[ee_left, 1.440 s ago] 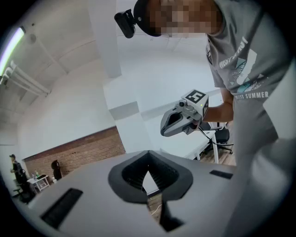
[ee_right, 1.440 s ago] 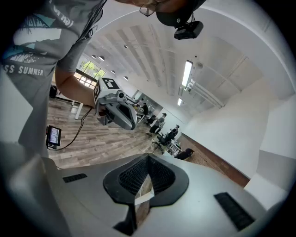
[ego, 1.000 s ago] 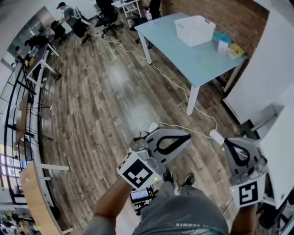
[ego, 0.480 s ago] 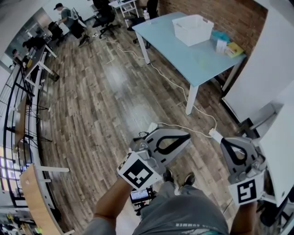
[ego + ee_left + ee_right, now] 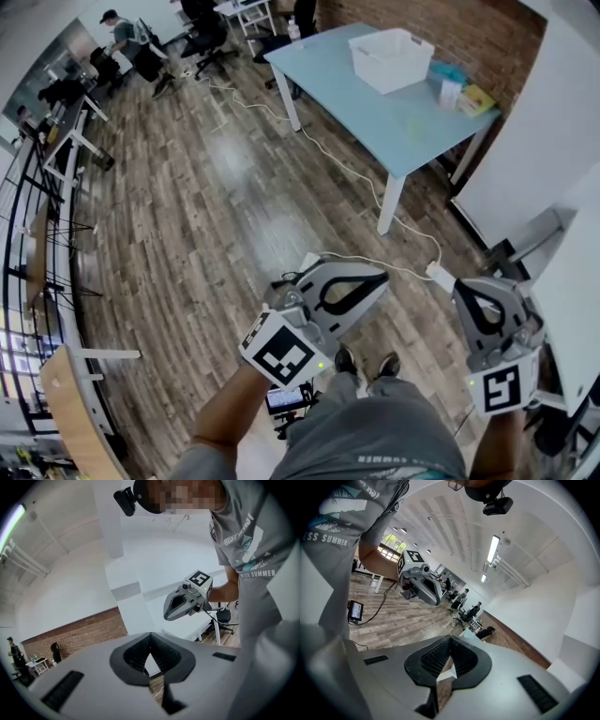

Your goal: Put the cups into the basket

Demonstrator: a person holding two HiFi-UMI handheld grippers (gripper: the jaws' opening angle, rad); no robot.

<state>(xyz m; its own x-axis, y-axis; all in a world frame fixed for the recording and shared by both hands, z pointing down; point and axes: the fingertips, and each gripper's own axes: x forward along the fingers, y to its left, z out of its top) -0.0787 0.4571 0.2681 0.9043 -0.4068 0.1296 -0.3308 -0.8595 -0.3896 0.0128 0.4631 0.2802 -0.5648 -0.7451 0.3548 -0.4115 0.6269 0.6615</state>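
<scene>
Wood floor point(image 5: 206, 216) and cable point(image 5: 349, 170) separate the basket point(image 5: 391, 59) from the left hand-held gripper point(image 5: 379, 278) and right hand-held gripper point(image 5: 467, 287), both pressed together.

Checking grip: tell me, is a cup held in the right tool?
No, the right tool is shut with nothing between its jaws.

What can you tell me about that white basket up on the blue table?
The basket is a white rectangular tub, plastic by the look of it, open at the top. It stands upright on the light blue table, toward the end by the brick wall. Only the table touches it; a few small items sit beside it, apart. Its inside looks empty, though it is too far off to be sure.
</scene>
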